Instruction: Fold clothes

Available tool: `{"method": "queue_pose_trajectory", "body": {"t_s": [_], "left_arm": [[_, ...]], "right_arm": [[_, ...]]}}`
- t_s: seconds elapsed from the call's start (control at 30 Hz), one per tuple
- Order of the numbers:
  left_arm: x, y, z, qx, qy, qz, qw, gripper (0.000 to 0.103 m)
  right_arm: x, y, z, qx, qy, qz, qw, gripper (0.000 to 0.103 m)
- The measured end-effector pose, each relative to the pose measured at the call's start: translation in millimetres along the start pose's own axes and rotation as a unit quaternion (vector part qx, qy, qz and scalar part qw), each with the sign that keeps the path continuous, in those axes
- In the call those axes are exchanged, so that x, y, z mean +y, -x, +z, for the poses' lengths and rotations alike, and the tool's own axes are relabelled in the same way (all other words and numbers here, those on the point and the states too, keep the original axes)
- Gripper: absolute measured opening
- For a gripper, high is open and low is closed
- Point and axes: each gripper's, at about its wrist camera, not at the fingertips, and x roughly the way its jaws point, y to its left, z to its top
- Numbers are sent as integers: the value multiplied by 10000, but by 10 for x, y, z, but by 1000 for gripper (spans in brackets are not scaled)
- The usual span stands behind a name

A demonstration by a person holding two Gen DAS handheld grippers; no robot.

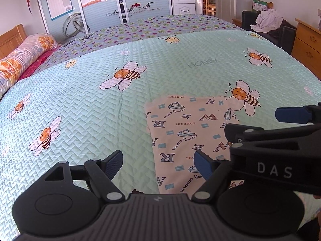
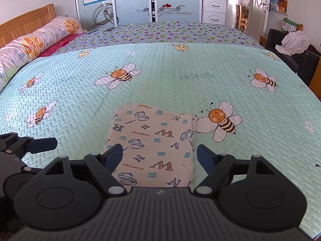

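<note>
One folded garment (image 2: 152, 146), cream with printed letters, lies on one bed (image 2: 80, 104) covered by one mint quilt (image 2: 180, 92), and two claws are in view, the left claw (image 1: 158, 164) and the right claw (image 2: 159, 158), each with two blue-padded fingers spread apart. One long floral bolster (image 2: 36, 40) lies by one wooden headboard (image 2: 26, 22). One dark chair (image 2: 289, 46) carries one heap of white cloth (image 2: 295, 41).
</note>
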Motion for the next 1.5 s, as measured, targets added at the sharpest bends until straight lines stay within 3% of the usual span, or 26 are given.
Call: {"method": "queue_pose_trajectory", "body": {"t_s": [0.17,0.3,0.43,0.6,0.77,0.87,0.93,1.13,1.3,1.37,1.5], "left_arm": [[123,-60,2,67,155,-140,9998,81],[538,-231,-16,250,967,-646,9929,81],[886,-544,-68,609,1838,-1396,9711,81],[1067,-968,-93,1026,2585,-2078,9378,81],[1077,-1412,-2,1441,2918,-2228,9190,81],[1065,-1650,99,1565,3060,-2434,9070,86],[1068,-1773,195,1590,3120,-2618,8994,101],[951,-2080,481,1739,2955,-2865,8946,103],[980,-2278,519,1728,3207,-3450,8650,103],[999,-2306,499,1696,3254,-3578,8587,97],[1037,-2349,440,1719,3325,-3555,8565,44]], "right_arm": [[-133,22,-43,-102,-197,210,9995,81],[-538,11,-209,-132,-939,725,9929,81],[-1057,-120,-511,130,-2049,1464,9677,81],[-1523,-309,-941,593,-3089,1870,9306,81],[-1839,-459,-1319,873,-4085,2492,8737,81],[-1807,-503,-1350,944,-4199,2595,8645,81],[-1745,-576,-1295,1062,-4172,2616,8638,82],[-1543,-840,-1118,1293,-4106,2793,8583,83],[-1474,-993,-1056,1290,-4211,3059,8441,83],[-1454,-1025,-1045,1264,-4232,3142,8404,83],[-1411,-1032,-1025,1207,-4138,3218,8430,82]]}}
